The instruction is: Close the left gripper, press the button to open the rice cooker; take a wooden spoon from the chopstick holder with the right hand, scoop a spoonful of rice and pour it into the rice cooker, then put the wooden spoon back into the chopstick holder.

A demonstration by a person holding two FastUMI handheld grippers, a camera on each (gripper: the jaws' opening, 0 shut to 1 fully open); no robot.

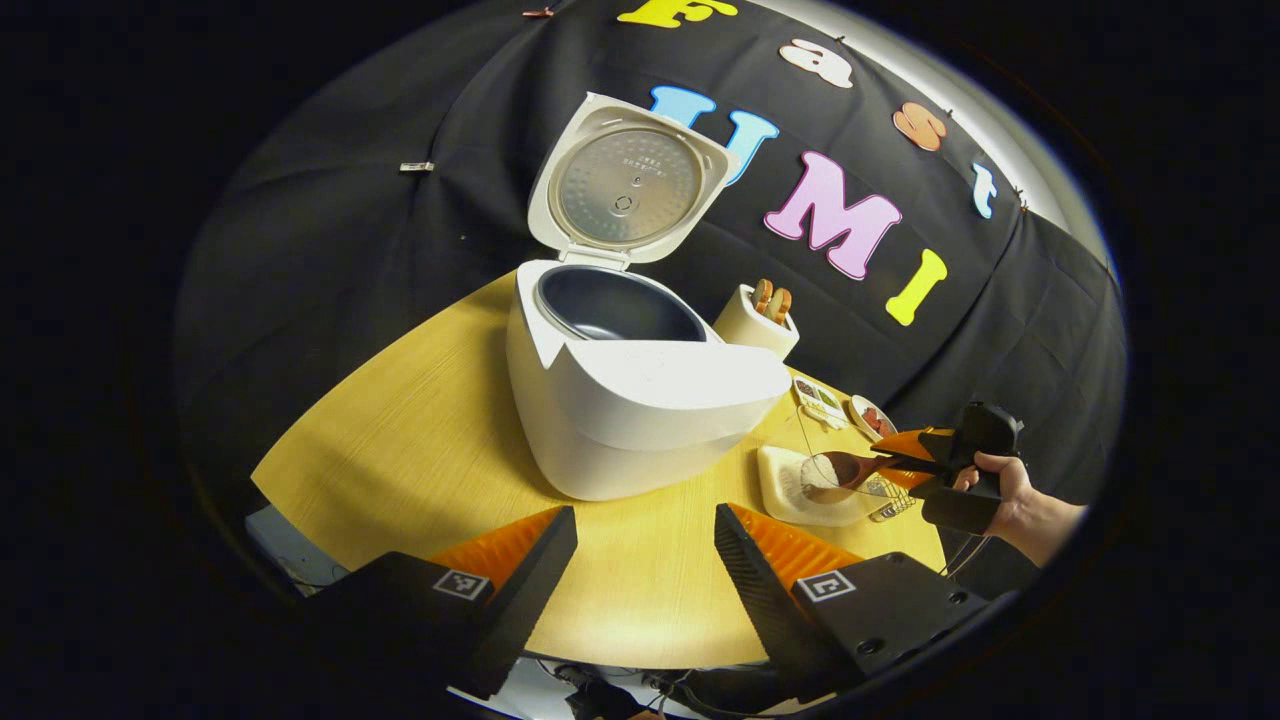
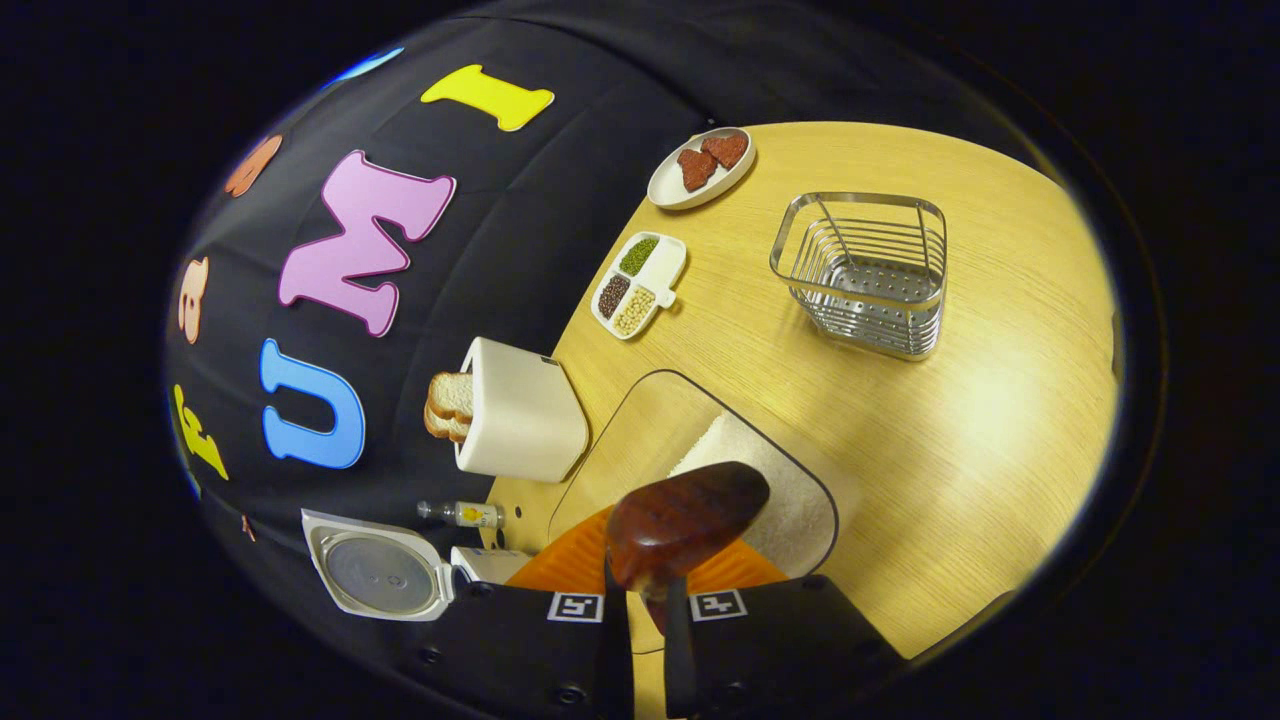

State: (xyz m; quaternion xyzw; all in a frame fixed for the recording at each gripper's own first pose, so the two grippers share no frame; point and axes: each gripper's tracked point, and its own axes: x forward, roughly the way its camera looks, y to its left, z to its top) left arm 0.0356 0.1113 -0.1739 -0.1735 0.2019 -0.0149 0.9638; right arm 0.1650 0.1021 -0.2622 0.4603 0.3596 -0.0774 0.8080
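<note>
The right gripper [image 2: 645,600] is gripping a wooden spoon [image 2: 685,520] over a rice tray [image 2: 800,520]; the left gripper [image 1: 645,545] is gaping wide before the open rice cooker [image 1: 640,400]

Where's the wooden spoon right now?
The wooden spoon is clamped in the right gripper, its bowl over the rice tray, to the right of the open rice cooker in the left gripper view.

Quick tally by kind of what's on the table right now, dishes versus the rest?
Appliances: 1, white rice cooker, lid open.
Dishes: 3, rice tray, divided bean dish, round plate.
Holders: 2, white holder, wire basket.
Spoons: 1, wooden spoon.
Total: 7.
</note>
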